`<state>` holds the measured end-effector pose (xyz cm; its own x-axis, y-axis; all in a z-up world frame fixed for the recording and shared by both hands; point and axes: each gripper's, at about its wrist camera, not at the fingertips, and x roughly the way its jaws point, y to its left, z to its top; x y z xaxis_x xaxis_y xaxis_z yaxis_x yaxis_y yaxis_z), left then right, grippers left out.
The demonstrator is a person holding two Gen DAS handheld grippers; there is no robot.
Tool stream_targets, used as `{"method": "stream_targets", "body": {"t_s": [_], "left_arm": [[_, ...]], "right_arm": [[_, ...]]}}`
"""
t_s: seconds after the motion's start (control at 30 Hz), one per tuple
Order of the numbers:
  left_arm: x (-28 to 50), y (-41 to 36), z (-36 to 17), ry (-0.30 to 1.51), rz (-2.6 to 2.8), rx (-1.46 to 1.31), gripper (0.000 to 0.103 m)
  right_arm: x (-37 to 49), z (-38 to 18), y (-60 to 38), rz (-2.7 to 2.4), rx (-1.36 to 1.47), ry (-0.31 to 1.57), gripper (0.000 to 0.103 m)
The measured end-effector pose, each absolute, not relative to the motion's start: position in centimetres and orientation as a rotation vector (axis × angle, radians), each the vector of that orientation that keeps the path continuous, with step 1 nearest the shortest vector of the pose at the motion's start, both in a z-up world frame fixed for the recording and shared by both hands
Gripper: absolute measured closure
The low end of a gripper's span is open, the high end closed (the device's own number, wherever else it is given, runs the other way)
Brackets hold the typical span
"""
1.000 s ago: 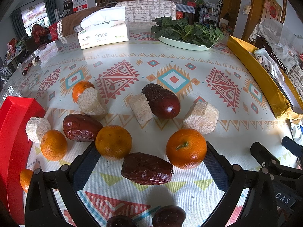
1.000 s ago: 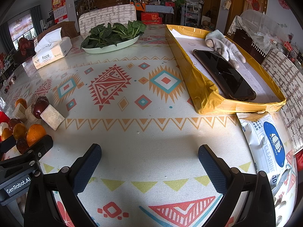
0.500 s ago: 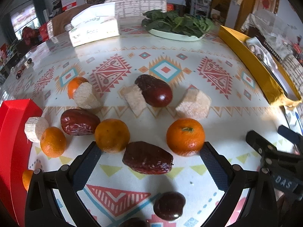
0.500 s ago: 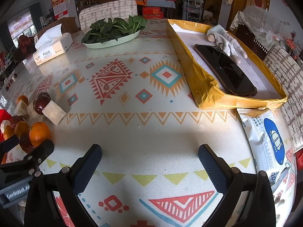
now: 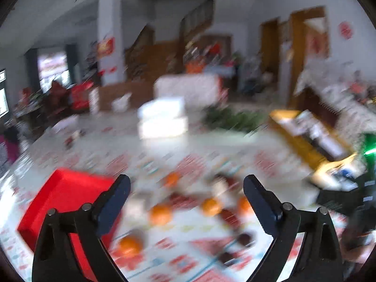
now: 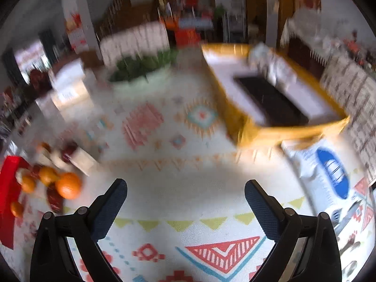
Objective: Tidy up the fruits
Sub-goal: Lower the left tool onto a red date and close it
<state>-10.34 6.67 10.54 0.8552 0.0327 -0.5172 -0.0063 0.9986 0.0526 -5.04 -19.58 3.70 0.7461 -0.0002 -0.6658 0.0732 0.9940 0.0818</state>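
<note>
Both views are blurred by motion. Several oranges (image 5: 160, 214), dark red dates (image 5: 227, 213) and pale cut chunks (image 5: 220, 186) lie scattered on the patterned tablecloth (image 5: 199, 246). A red box (image 5: 63, 195) stands at their left. My left gripper (image 5: 186, 192) is open and empty, held above and back from the fruit. My right gripper (image 6: 185, 195) is open and empty over bare cloth; the fruit pile (image 6: 68, 185) and the red box (image 6: 8, 178) show at its far left.
A yellow tray (image 6: 291, 130) with a dark phone (image 6: 270, 101) sits at the right. A wipes pack (image 6: 329, 166) lies near the right front. A dish of greens (image 6: 141, 68) and a tissue box (image 5: 162, 119) stand at the back.
My left gripper has pulled back and up, so the fruit now looks smaller and farther. The right gripper has risen a little. Both stay open.
</note>
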Motion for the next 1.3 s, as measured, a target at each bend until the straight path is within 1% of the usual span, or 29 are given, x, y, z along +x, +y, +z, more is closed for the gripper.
{"method": "stream_targets", "body": {"t_s": [0.1,0.13,0.2,0.27,0.3,0.33,0.37,0.4,0.47,0.5,0.53,0.63,0.73,0.83,0.87,0.9,0.93,1.23,1.27,1.3], "left_arm": [[-11.6,10.6,10.7,0.498,0.063,-0.031,0.006],[-11.9,11.9,10.7,0.493,0.064,-0.055,0.006],[-11.7,13.6,10.3,0.525,0.062,-0.068,0.006],[-11.6,14.7,9.4,0.575,0.05,-0.084,0.006],[-11.9,15.5,9.0,0.586,0.029,-0.118,0.007],[-12.2,15.9,8.8,0.587,0.014,-0.139,0.009],[-12.4,16.3,8.4,0.596,-0.01,-0.164,0.018],[-12.6,16.6,8.1,0.611,-0.028,-0.172,0.025],[-12.5,17.0,7.5,0.638,-0.045,-0.168,0.06],[-12.6,17.2,7.3,0.651,-0.055,-0.17,0.065],[-12.6,17.3,6.9,0.667,-0.075,-0.178,0.066],[-12.6,17.1,6.3,0.687,-0.094,-0.166,0.066],[-13.1,15.9,5.7,0.715,-0.168,-0.126,0.063],[-13.4,14.1,5.1,0.741,-0.258,-0.086,0.062],[-13.4,13.3,4.8,0.75,-0.289,-0.071,0.062],[-13.5,12.8,4.6,0.754,-0.309,-0.061,0.062],[-13.5,12.3,4.4,0.759,-0.331,-0.051,0.062],[-13.4,9.5,3.7,0.797,-0.437,-0.028,0.062],[-13.3,9.5,3.6,0.803,-0.439,-0.029,0.062],[-13.6,9.5,3.6,0.806,-0.441,-0.033,0.062]], "right_arm": [[-8.1,6.6,-16.9,-0.049,0.0,0.526,0.001],[-8.7,7.1,-16.1,-0.013,-0.021,0.5,0.0],[-9.1,7.9,-13.9,0.043,-0.08,0.534,0.0],[-8.5,7.9,-11.9,0.136,-0.1,0.635,0.001],[-8.3,7.7,-11.0,0.183,-0.098,0.669,0.008],[-8.2,7.5,-10.3,0.222,-0.095,0.687,0.013],[-8.1,7.2,-9.9,0.254,-0.091,0.705,0.021],[-7.8,6.7,-9.3,0.286,-0.085,0.728,0.024],[-7.7,5.6,-8.8,0.317,-0.079,0.758,0.028],[-7.6,5.1,-8.5,0.326,-0.077,0.769,0.029],[-7.5,4.6,-8.3,0.332,-0.072,0.779,0.029],[-7.0,3.5,-8.3,0.368,-0.026,0.816,0.029],[-6.5,3.1,-8.3,0.401,0.004,0.854,0.029],[-6.6,2.5,-7.7,0.413,-0.016,0.874,0.029],[-6.6,2.1,-7.5,0.403,-0.029,0.879,0.032],[-6.6,1.8,-7.3,0.402,-0.04,0.885,0.041],[-6.6,1.7,-7.1,0.405,-0.048,0.891,0.045],[-7.1,1.0,-4.9,0.427,-0.116,0.886,0.046],[-7.0,1.0,-5.1,0.447,-0.093,0.895,0.053],[-6.9,1.0,-5.3,0.469,-0.068,0.904,0.065]]}}
